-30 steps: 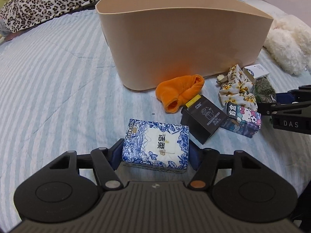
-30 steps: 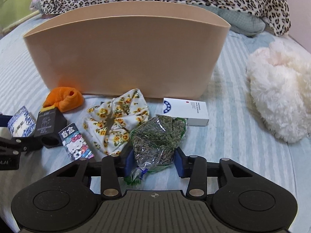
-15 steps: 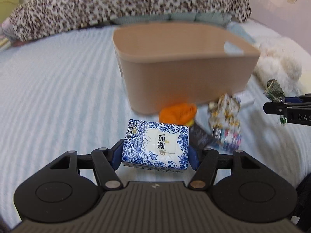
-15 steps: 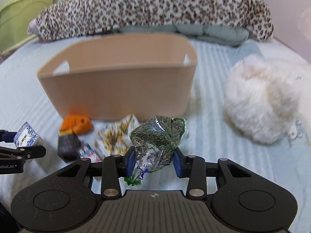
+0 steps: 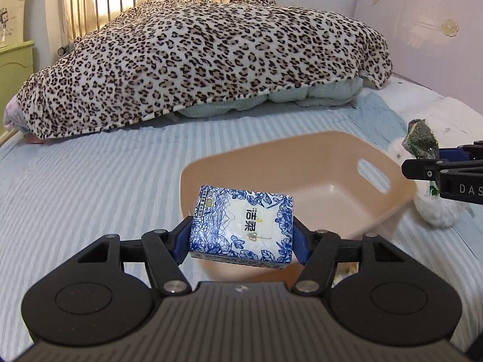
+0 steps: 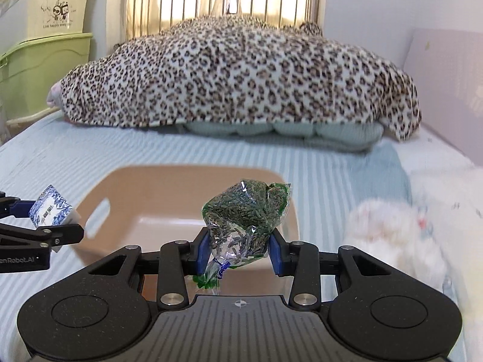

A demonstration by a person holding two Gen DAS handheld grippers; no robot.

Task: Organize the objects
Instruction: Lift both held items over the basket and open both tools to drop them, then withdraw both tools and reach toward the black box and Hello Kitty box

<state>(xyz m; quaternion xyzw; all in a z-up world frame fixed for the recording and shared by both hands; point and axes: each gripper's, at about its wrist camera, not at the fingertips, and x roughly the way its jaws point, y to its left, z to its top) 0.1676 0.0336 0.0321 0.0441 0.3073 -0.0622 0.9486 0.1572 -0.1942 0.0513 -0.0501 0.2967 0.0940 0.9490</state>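
My left gripper (image 5: 241,242) is shut on a blue-and-white tissue pack (image 5: 241,226) and holds it in the air over the near left rim of the beige tub (image 5: 389,208). My right gripper (image 6: 238,252) is shut on a clear bag of dark green seeds (image 6: 244,220) and holds it above the tub (image 6: 289,208), near its right side. The tub's inside looks empty. In the right wrist view the left gripper with the tissue pack (image 6: 49,208) is at the far left. In the left wrist view the seed bag (image 5: 419,135) is at the far right.
A leopard-print blanket (image 5: 196,60) lies over pillows at the head of the striped bed (image 5: 75,196). A white fluffy toy (image 6: 392,235) lies right of the tub. Green and cream storage boxes (image 6: 39,60) stand left of the bed. The small items in front of the tub are hidden.
Both grippers have risen from the bed with their loads, from in front of the tub to above its rim. The view now looks down into the tub.
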